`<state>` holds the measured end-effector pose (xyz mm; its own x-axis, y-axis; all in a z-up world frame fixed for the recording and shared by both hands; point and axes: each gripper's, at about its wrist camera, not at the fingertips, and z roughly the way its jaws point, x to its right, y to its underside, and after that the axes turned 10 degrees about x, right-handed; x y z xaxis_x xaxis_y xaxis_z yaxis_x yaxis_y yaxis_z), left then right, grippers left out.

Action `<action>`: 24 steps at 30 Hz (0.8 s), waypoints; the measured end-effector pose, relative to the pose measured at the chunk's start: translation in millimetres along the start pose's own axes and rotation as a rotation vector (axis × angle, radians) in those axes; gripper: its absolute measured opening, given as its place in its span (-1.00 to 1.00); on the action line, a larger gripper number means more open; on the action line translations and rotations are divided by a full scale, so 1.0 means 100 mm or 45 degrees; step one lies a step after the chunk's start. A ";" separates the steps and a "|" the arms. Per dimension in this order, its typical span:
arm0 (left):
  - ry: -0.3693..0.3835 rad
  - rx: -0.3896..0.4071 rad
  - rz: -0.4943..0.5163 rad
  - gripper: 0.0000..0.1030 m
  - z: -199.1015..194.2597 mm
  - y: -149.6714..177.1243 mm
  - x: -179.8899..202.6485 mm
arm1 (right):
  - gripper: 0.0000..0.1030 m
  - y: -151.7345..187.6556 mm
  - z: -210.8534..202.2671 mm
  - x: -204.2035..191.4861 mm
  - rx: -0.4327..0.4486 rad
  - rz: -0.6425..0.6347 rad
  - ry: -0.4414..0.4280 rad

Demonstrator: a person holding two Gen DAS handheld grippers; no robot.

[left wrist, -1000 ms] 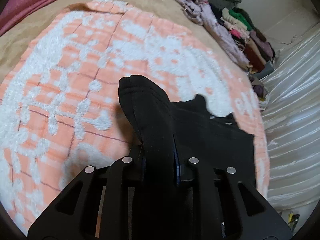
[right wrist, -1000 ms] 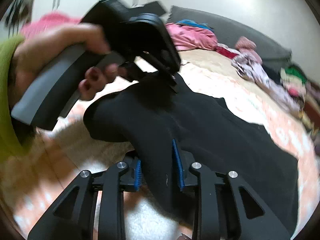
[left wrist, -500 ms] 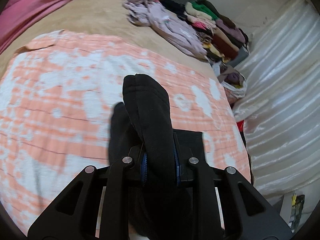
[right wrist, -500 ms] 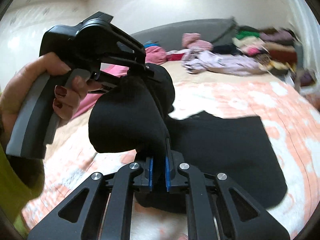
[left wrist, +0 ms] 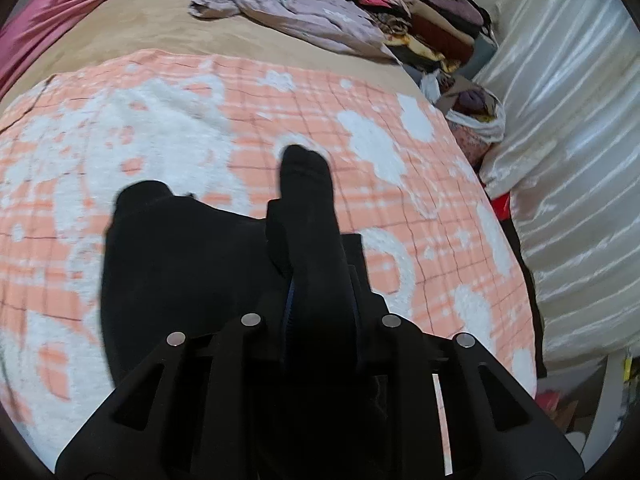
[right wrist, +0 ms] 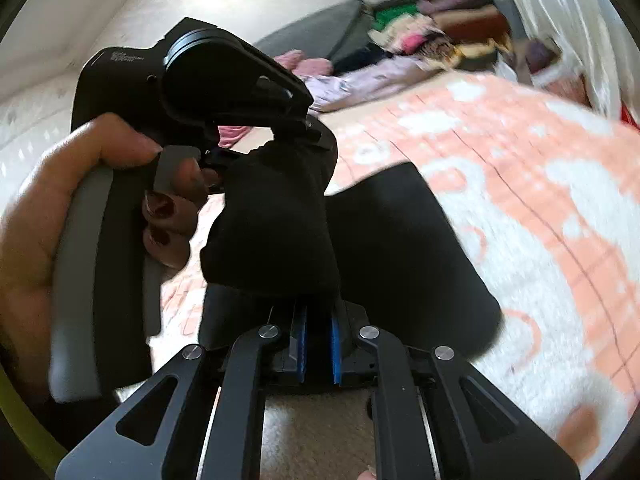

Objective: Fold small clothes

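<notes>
A black garment (left wrist: 180,260) lies partly on the orange-and-white blanket (left wrist: 360,120), with one edge lifted. My left gripper (left wrist: 320,280) holds a fold of it; the jaws are opening slightly while the cloth still fills the gap, and a tongue of fabric sticks up past the fingertips. My right gripper (right wrist: 318,320) is shut on another bunch of the same black garment (right wrist: 400,248), its blue pads tight on the cloth. In the right wrist view a hand (right wrist: 60,220) holds the left gripper (right wrist: 316,132) just above, with the fabric hanging between the two.
A lilac garment (left wrist: 300,12) and a pile of folded clothes (left wrist: 420,12) lie at the far end of the beige bedspread (left wrist: 140,28). A pink cover (left wrist: 60,0) is at the far left. A white satin drape (left wrist: 580,160) borders the right, with a white bag (left wrist: 476,116) beside it.
Both grippers have carried the lifted edge sideways across the blanket. The right gripper rolled and closed tighter on the cloth. More of the garment now lies to the left of the left gripper.
</notes>
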<state>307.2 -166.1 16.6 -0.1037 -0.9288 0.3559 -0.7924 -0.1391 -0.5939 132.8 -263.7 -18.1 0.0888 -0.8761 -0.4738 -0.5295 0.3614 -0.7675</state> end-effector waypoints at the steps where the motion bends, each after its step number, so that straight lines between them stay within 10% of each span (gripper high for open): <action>1: 0.003 -0.011 0.016 -0.63 0.06 0.04 0.04 | -0.83 0.04 -0.05 0.04 -0.010 0.020 0.007; 5: 0.124 -0.102 -0.003 0.05 0.24 0.18 0.08 | -0.73 0.11 -0.06 0.15 -0.050 0.066 0.053; 12: 0.252 0.096 -0.023 0.08 -0.37 0.08 -0.20 | -0.45 0.14 -0.20 0.30 -0.098 0.161 0.110; 24: -0.110 0.137 0.129 0.08 -0.72 0.50 -1.04 | -0.28 -0.44 -0.57 0.47 -0.002 0.123 0.158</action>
<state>235.1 -51.9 2.5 -0.1237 -0.9654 0.2297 -0.7109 -0.0753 -0.6992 111.8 -338.9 18.1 -0.0670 -0.8701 -0.4884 -0.5317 0.4453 -0.7204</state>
